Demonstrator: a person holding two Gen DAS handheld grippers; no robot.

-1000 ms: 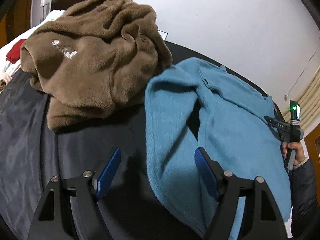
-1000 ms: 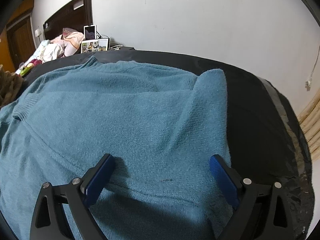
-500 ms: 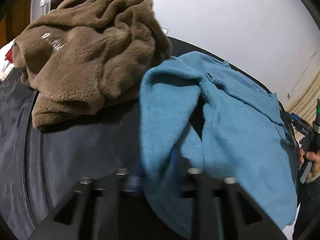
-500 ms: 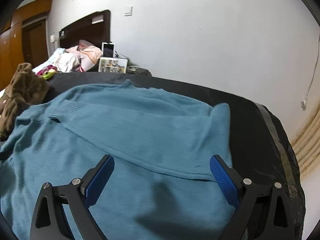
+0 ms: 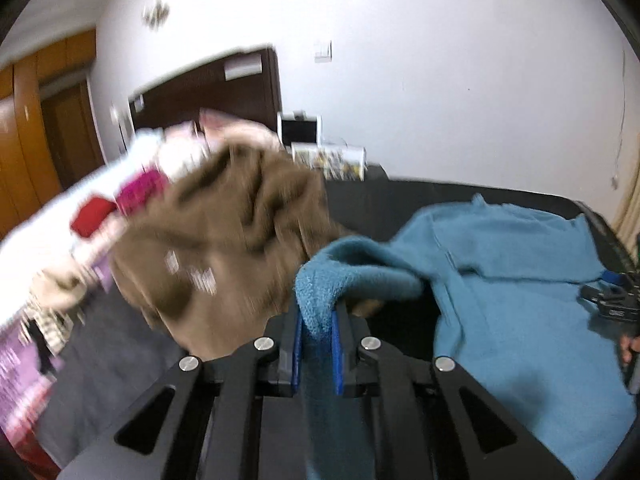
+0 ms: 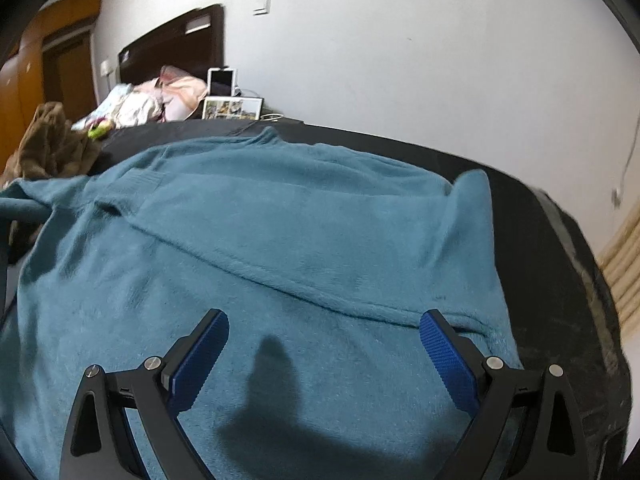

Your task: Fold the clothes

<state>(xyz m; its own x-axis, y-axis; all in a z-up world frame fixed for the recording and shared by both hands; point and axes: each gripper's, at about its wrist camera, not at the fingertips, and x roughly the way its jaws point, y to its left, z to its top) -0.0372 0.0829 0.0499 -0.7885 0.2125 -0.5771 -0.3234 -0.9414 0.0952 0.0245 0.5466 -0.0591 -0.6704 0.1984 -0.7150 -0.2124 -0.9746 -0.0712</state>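
The left wrist camera looks forward along its 2 fingers [image 5: 298, 344], close above the blue sweater [image 5: 520, 280], facing the far white wall [image 5: 440, 80]. The right wrist camera sits low over the same sweater [image 6: 280, 220], facing that wall [image 6: 400, 60] too. Both views share the sweater, brown garment [image 5: 224, 248], dark headboard [image 5: 216, 84] and framed pictures [image 6: 232, 108].

no legible text anywhere

Left hand-held gripper [image 5: 316, 344] clamped shut on fabric; right hand-held gripper [image 6: 324, 344] spread wide
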